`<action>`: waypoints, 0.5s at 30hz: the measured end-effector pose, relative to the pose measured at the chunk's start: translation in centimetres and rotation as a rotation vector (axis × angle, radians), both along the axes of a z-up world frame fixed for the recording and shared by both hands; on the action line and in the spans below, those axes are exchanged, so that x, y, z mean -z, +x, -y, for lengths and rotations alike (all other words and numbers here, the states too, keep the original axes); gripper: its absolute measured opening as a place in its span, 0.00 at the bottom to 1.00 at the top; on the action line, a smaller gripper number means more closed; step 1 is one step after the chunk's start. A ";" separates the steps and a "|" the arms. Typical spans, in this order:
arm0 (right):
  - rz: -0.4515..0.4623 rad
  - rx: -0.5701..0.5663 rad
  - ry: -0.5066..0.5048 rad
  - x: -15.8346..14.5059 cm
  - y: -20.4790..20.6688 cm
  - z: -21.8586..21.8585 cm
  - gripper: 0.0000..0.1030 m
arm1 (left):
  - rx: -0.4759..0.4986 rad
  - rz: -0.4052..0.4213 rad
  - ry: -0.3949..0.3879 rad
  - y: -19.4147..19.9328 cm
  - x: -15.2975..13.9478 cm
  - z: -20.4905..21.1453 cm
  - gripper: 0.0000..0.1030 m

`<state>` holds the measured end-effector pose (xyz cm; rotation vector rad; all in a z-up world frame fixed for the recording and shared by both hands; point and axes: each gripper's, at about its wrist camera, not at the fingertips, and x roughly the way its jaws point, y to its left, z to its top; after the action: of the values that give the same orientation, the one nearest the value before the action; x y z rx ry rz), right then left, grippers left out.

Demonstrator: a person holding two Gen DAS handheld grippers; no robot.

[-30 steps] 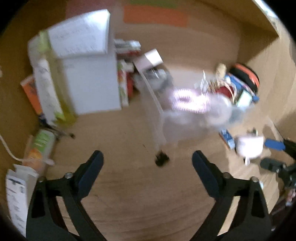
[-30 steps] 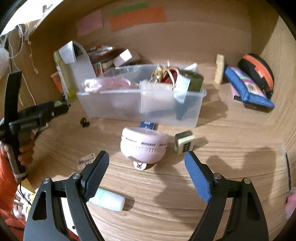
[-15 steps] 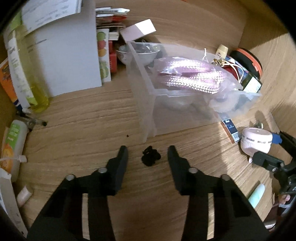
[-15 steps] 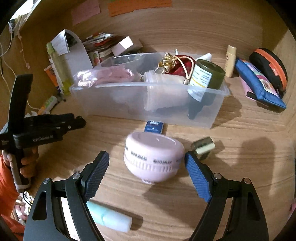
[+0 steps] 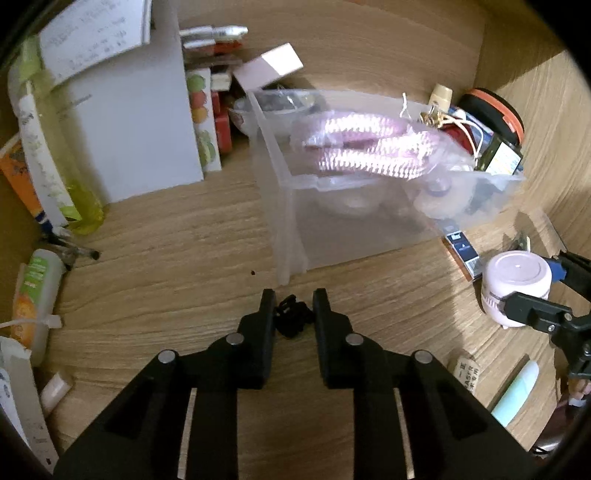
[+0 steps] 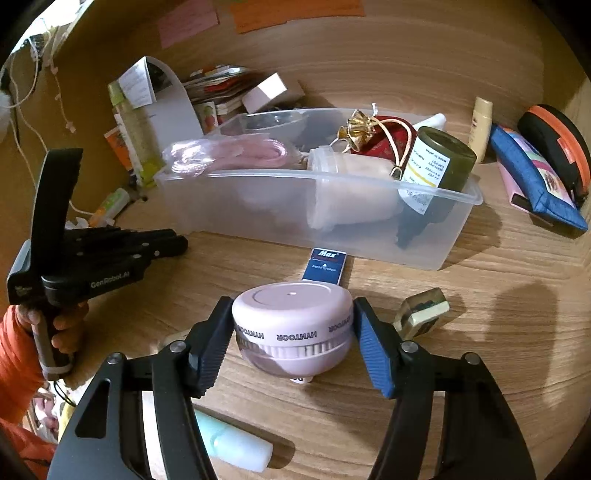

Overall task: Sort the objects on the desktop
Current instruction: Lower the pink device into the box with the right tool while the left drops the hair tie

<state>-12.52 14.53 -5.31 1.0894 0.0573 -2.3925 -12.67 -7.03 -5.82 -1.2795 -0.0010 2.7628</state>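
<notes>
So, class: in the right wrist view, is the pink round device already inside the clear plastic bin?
No, the pink round device sits on the wooden desk in front of the clear plastic bin, between the fingers of the right gripper.

You are working at a cluttered home desk nook: a light wood-grain table [image 6: 480, 332] closed in by matching wooden walls, with pink and orange sticky notes [image 6: 295, 11] stuck to the back panel. Personal bits lie everywhere: a clear plastic storage bin [image 6: 369, 236] of toiletries and trinkets, a blue fabric pouch [image 6: 535, 181], a round black-and-orange zip case [image 6: 557, 136], stacked booklets and papers [image 5: 140, 122], and a yellow-green bottle [image 5: 74, 184].
</notes>
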 end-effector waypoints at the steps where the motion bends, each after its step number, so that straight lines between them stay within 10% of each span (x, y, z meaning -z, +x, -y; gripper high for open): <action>1: -0.003 -0.001 -0.005 -0.1 0.1 0.0 0.59 | -0.002 -0.007 0.004 0.1 -0.2 0.0 0.19; 15: -0.152 -0.014 -0.069 -5.8 0.7 -1.1 0.59 | -0.044 -0.183 0.045 2.5 -5.8 0.8 0.19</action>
<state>-11.85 15.59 0.44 0.8719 0.0348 -2.4422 -10.15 -7.83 -0.03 -1.0240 -0.0785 2.8885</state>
